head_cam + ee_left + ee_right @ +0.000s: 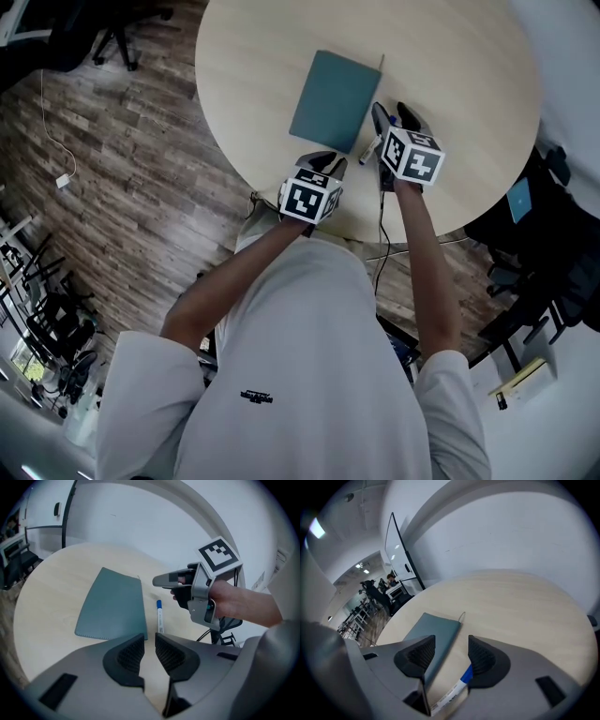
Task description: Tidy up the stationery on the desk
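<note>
A teal zip pouch [333, 100] lies flat on the round light-wood table [469, 84]. A white marker with a blue cap [368, 150] lies just off the pouch's right edge. My right gripper [394, 116] hovers open over the marker. In the right gripper view the marker [459, 682] lies below the gap, close to the right jaw, with the pouch [433, 632] on the left. My left gripper [331, 165] is at the table's near edge, its jaws a narrow gap apart and empty. The left gripper view shows the pouch [112, 606], marker [160, 616] and right gripper [174, 585].
A black cable [382, 234] hangs off the table's near edge. Black office chairs [112, 33] stand on the wood floor at the far left, and dark furniture [534, 244] crowds the right side. A whiteboard [401, 555] stands beyond the table.
</note>
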The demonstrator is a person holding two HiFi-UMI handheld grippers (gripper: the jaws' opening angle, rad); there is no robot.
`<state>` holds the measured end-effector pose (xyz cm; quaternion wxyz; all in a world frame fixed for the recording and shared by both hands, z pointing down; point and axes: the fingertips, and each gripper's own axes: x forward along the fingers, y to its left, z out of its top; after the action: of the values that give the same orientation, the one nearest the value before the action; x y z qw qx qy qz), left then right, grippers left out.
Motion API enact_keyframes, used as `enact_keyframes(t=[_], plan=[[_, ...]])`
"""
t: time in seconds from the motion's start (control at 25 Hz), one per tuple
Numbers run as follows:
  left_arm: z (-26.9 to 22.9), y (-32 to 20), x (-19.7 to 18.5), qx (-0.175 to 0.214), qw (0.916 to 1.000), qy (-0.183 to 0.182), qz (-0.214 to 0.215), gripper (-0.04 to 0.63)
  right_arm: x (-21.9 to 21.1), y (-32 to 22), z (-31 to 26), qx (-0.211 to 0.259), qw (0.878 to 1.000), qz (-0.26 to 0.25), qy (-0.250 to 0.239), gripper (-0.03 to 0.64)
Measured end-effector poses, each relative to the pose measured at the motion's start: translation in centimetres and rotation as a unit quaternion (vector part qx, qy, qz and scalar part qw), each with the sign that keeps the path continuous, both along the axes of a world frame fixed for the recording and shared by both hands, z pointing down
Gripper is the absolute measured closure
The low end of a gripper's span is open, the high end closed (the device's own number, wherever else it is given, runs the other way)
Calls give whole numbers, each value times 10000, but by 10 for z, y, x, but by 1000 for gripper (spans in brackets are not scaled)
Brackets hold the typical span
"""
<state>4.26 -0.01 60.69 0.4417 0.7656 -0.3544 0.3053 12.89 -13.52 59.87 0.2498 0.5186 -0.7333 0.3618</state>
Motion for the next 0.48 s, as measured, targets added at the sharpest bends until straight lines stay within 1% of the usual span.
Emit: enact_keyframes(t=[0.12, 0.24, 0.28, 0.48], plan=[[-1, -8, -2, 100, 9999, -61, -21, 538, 14, 12, 3, -26, 9992, 382, 103, 391], [3, -13, -4, 78, 9999, -71, -56, 548, 25, 25, 12, -138, 9966, 787, 179, 457], [4, -14, -4, 65, 9999, -78, -56, 549, 27, 31, 16, -206, 9956, 898, 181, 467], [0, -21, -9, 101, 9999, -107, -27, 552, 22, 55, 38, -653, 9888, 1338, 132, 466]])
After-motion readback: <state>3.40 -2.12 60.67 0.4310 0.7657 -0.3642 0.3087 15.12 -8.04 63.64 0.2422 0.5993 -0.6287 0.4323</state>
